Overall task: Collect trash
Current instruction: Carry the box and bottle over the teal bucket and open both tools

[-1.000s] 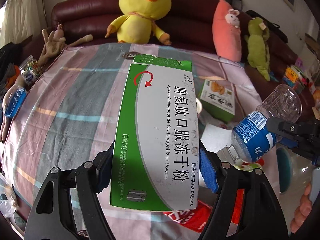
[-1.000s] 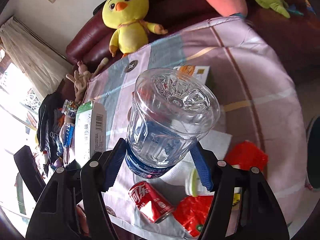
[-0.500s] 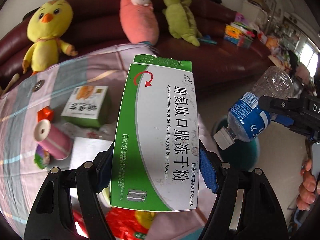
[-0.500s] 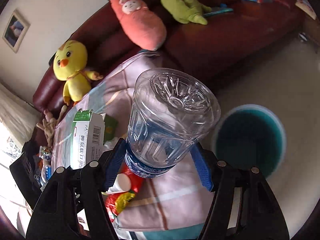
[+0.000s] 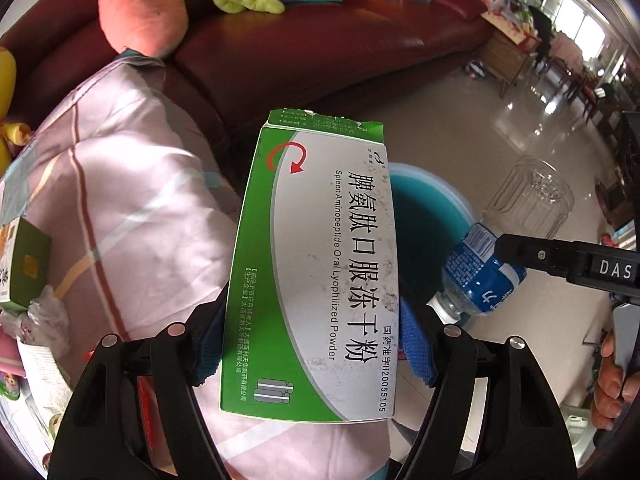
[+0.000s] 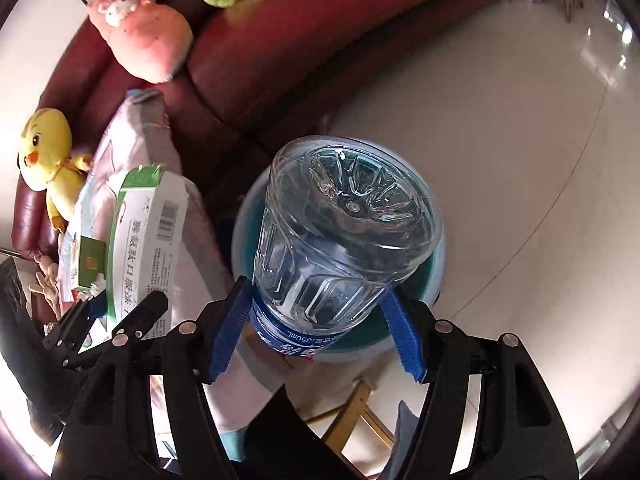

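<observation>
My left gripper [image 5: 312, 336] is shut on a green and white medicine box [image 5: 316, 272], held upright past the table's edge; the box also shows in the right wrist view [image 6: 144, 248]. My right gripper [image 6: 316, 328] is shut on an empty clear water bottle [image 6: 344, 232] with a blue label, base pointing forward; it also shows in the left wrist view [image 5: 504, 240]. A teal trash bin [image 5: 432, 216] stands on the floor behind both items, partly hidden; in the right wrist view the bin [image 6: 434, 280] sits right behind the bottle.
The table with the pink plaid cloth [image 5: 132, 208] is at left, holding a small green box [image 5: 24, 264] and other litter. A dark red sofa [image 5: 320, 44] with plush toys [image 5: 140, 4] lies beyond. Glossy floor [image 6: 500, 140] spreads to the right.
Both grippers have swung right, away from the table, with their items still held. The teal bin has come in behind the box and the bottle.
</observation>
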A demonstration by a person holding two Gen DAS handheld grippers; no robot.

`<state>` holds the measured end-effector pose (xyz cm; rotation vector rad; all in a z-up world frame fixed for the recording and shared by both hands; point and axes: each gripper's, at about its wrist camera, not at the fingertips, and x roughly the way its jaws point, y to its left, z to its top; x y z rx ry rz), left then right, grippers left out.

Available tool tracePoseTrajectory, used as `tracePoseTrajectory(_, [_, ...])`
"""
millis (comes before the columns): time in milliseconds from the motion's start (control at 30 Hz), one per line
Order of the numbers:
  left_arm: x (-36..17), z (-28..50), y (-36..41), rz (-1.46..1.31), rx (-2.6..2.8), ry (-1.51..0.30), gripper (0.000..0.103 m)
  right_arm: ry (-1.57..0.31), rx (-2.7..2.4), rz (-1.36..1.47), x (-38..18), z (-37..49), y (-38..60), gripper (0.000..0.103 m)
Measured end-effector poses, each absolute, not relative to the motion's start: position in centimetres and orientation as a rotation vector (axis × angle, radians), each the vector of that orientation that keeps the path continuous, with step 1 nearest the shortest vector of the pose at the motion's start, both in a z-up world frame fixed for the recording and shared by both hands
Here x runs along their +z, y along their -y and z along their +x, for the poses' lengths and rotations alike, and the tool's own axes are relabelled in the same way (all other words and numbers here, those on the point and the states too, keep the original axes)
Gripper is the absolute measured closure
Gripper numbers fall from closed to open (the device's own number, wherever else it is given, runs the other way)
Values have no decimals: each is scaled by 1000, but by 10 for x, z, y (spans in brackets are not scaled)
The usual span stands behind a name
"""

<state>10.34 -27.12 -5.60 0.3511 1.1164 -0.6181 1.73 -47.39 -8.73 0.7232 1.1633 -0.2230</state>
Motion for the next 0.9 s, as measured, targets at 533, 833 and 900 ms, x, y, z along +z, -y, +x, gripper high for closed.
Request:
tracePoseTrajectory(533, [-122,122,326,476,-622,-1210,29,-1287,-160,857,-152,18,489,40])
tracePoseTrajectory(833, [-122,113,331,486,-614,-1207,29,-1243,-210,861,-142,14,505,33])
tracePoseTrajectory(900, [-122,111,333,490,-617,-1206,29,-1235,-220,867,-141,13,508,32])
